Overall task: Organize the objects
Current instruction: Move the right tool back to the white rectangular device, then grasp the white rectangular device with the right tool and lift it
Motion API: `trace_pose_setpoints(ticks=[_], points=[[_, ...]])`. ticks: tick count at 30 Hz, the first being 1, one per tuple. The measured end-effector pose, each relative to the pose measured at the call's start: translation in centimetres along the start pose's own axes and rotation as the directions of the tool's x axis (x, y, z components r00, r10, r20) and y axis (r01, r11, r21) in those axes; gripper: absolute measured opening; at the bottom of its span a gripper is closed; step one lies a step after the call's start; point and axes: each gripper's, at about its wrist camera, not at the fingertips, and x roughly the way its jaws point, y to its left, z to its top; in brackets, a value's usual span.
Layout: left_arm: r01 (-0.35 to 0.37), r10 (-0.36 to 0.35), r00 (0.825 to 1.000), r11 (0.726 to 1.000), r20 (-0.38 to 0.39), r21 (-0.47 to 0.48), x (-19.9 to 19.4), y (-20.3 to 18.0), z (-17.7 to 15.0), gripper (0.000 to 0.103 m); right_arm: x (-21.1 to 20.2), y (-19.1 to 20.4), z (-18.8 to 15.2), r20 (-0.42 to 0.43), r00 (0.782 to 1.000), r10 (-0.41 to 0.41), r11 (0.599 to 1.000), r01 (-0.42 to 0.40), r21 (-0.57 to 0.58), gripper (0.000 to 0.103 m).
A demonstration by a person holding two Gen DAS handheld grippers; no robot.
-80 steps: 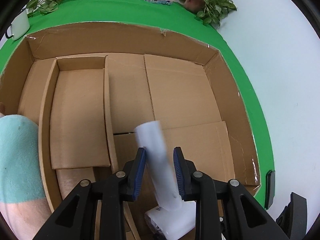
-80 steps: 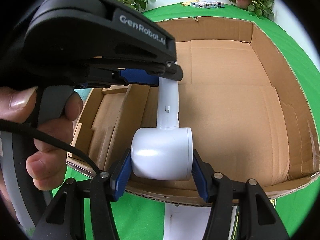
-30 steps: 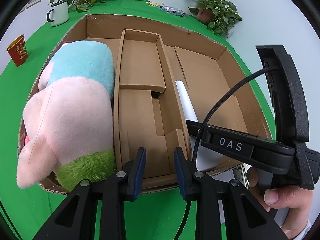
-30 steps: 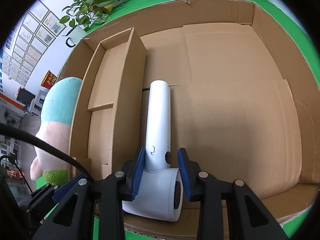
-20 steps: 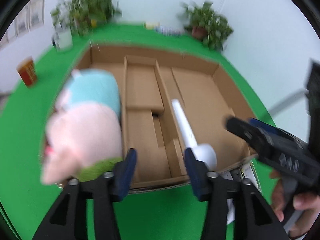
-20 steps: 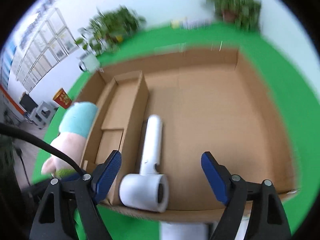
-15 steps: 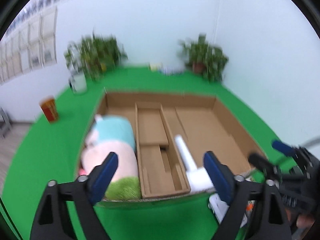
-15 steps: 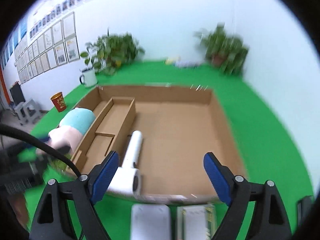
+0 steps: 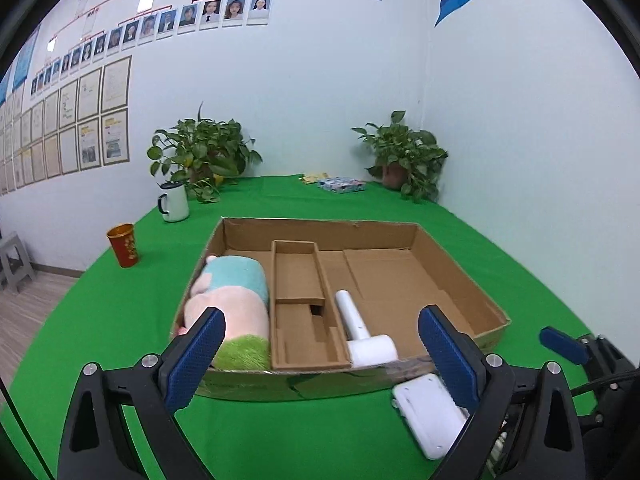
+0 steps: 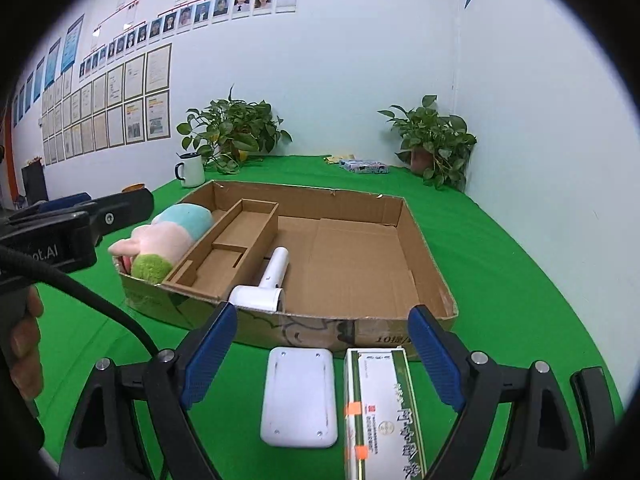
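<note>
A shallow cardboard box [image 9: 320, 229] [image 10: 332, 328] lies on the green table. A white hair dryer [image 9: 362, 334] [image 10: 268, 280] lies inside it beside a cardboard divider tray [image 9: 298, 280] [image 10: 236, 236]. A pink, blue and green plush toy [image 9: 232, 300] [image 10: 168, 236] fills the left compartment. A flat white device [image 10: 298, 396] [image 9: 430, 420] and a green-and-white carton [image 10: 382, 412] lie on the table in front of the box. My left gripper [image 9: 320, 352] is open and empty, held back above the table. My right gripper [image 10: 320, 356] is open and empty over the white device and carton.
A red cup [image 9: 124, 245], a white mug [image 9: 174, 202] [image 10: 191, 170] and two potted plants [image 9: 204, 152] [image 9: 404, 156] stand around the table's far side. A colourful flat pack [image 9: 342, 185] lies at the back. White walls meet behind the table.
Both grippers let go of the hair dryer, which now lies in the box. Both have opened wide and pulled back and up from the box.
</note>
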Motion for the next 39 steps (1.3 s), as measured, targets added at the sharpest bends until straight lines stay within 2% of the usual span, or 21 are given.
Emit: trace_pose_setpoints(ticks=[4,8,12,16,20,26,30,33,35,39], points=[[0.002,-0.002,1.000,1.000,0.021,-0.018,-0.7,0.0,-0.5,0.098,-0.4,0.3,-0.7,0.002,1.000,0.022,1.000,-0.022,0.001,0.087],[0.001,-0.001,1.000,1.000,0.003,-0.014,-0.7,0.3,-1.9,0.098,0.3,0.8,-1.9,-0.045,0.993,0.110,0.994,-0.111,-0.008,0.087],[0.033,-0.034,0.997,0.999,-0.067,-0.012,1.0,0.8,-4.1,0.098,2.2,1.2,-4.1,-0.143,0.966,0.216,0.976,-0.218,0.002,0.087],[0.055,-0.055,0.989,0.998,-0.139,-0.010,3.0,0.7,-6.5,0.098,4.7,1.6,-5.3,-0.260,0.922,0.286,0.956,-0.293,0.012,0.087],[0.066,-0.070,0.983,0.997,-0.171,-0.031,4.4,0.9,-7.9,0.098,7.0,0.7,-6.0,-0.332,0.903,0.271,0.961,-0.273,0.040,0.086],[0.061,-0.070,0.977,0.997,-0.202,-0.050,5.6,1.6,-8.9,0.098,8.3,-0.5,-6.4,-0.366,0.917,0.157,0.981,-0.189,-0.052,0.086],[0.066,-0.077,0.973,0.996,-0.218,-0.057,6.1,1.8,-9.4,0.098,8.4,-0.3,-6.6,-0.377,0.912,0.162,0.979,-0.196,-0.055,0.085],[0.065,-0.078,0.970,0.996,-0.228,-0.064,6.5,2.1,-9.5,0.098,9.0,0.8,-7.0,-0.403,0.899,0.172,0.973,-0.220,-0.075,0.077],[0.073,-0.088,0.968,0.995,-0.235,-0.073,6.6,2.4,-9.5,0.098,9.4,1.0,-7.5,-0.411,0.902,0.137,0.979,-0.186,-0.082,0.070],[0.090,-0.109,0.960,0.992,-0.257,-0.084,6.5,2.9,-9.6,0.098,9.1,0.5,-7.7,-0.409,0.901,0.144,0.984,-0.176,-0.042,0.068]])
